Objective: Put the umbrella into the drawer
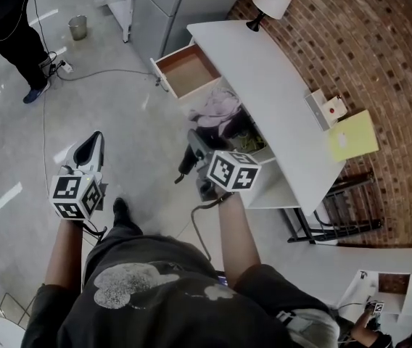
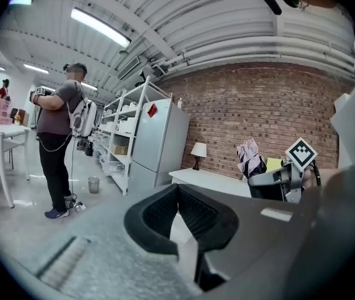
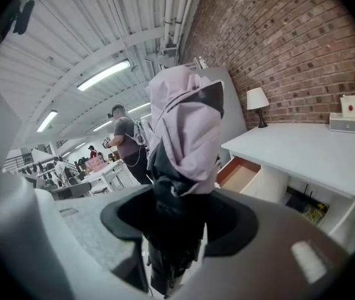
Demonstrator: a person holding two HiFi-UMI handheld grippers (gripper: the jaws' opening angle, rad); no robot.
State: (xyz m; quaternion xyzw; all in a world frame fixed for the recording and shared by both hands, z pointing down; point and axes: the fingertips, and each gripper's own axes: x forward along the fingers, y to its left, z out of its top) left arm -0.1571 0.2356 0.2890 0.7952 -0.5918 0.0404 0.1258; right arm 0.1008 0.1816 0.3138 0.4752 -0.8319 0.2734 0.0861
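Observation:
In the head view a folded umbrella with a pale pink canopy (image 1: pixel 217 106) and a black handle end (image 1: pixel 186 164) sits in my right gripper (image 1: pixel 197 151), which is shut on it. The right gripper view shows the umbrella (image 3: pixel 187 130) standing upright between the black pads (image 3: pixel 230 220). Ahead, at the left end of a white desk (image 1: pixel 264 71), a drawer (image 1: pixel 186 71) stands pulled out, its brown inside bare; it also shows as the drawer (image 3: pixel 243 175). My left gripper (image 1: pixel 90 149) is over the floor to the left, shut on nothing (image 2: pixel 177 195). From there the umbrella (image 2: pixel 249 155) shows at the right.
A lamp (image 1: pixel 271 4), a white box with a red button (image 1: pixel 326 109) and a yellow sheet (image 1: pixel 352 138) are on the desk. Items fill the shelf (image 1: pixel 253 142) under it. A person (image 1: pixel 6 27), a bucket (image 1: pixel 77 26) and a floor cable (image 1: pixel 97 72) are at the far left.

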